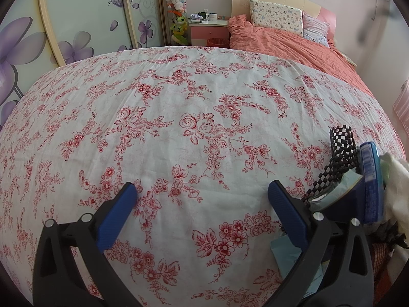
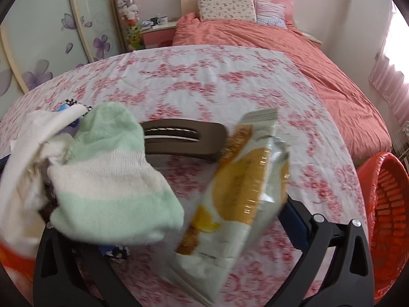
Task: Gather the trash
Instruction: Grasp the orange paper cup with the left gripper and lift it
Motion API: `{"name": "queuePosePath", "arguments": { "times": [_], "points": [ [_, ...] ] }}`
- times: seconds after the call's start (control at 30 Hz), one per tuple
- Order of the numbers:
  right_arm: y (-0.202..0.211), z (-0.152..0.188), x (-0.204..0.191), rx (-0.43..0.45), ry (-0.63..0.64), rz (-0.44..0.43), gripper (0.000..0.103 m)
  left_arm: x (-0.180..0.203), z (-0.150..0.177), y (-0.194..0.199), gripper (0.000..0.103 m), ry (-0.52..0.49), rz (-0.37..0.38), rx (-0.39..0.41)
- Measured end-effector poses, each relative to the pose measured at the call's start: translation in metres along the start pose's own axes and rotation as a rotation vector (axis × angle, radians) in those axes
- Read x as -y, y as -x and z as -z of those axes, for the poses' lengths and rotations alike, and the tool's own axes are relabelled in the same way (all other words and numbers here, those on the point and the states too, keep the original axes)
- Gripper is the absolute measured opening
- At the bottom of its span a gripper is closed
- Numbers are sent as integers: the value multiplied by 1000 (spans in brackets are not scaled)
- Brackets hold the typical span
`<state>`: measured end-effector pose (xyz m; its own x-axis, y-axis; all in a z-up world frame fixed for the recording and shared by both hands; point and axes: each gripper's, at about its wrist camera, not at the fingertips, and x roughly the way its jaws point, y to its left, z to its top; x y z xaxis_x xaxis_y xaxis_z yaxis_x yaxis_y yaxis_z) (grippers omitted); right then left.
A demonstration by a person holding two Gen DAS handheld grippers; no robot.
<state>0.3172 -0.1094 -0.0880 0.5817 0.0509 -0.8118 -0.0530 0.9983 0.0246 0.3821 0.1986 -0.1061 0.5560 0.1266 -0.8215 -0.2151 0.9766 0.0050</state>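
A crinkled yellow-and-white snack wrapper (image 2: 237, 192), motion-blurred, hangs upright between the fingers of my right gripper (image 2: 204, 204). Its jaws stand wide; the right blue pad (image 2: 294, 217) shows beside the wrapper, and the left one is hidden behind a green-and-white sock (image 2: 110, 174). A red mesh basket (image 2: 388, 217) stands at the table's right edge. My left gripper (image 1: 202, 189) is open and holds nothing above the floral tablecloth (image 1: 179, 102). To its right lies a pile with a blue packet (image 1: 372, 179).
A brown slotted object (image 2: 184, 138) lies on the cloth beyond the wrapper. White cloth (image 2: 25, 153) and a black-and-white checkered strip (image 1: 342, 148) are in the pile. Beyond the table are a bed with an orange quilt (image 1: 294, 41) and a nightstand (image 1: 208, 29).
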Motion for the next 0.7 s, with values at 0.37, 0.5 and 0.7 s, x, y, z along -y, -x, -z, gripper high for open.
{"name": "queuePosePath", "arguments": {
  "times": [0.37,0.5,0.7],
  "points": [
    [19,16,16,48,43,-1,101,0,0,0,100,0,0,0],
    [15,12,15,45,52,-42,95,0,0,0,100,0,0,0],
    [9,6,14,39,34,-87,77,0,0,0,100,0,0,0]
  ]
}}
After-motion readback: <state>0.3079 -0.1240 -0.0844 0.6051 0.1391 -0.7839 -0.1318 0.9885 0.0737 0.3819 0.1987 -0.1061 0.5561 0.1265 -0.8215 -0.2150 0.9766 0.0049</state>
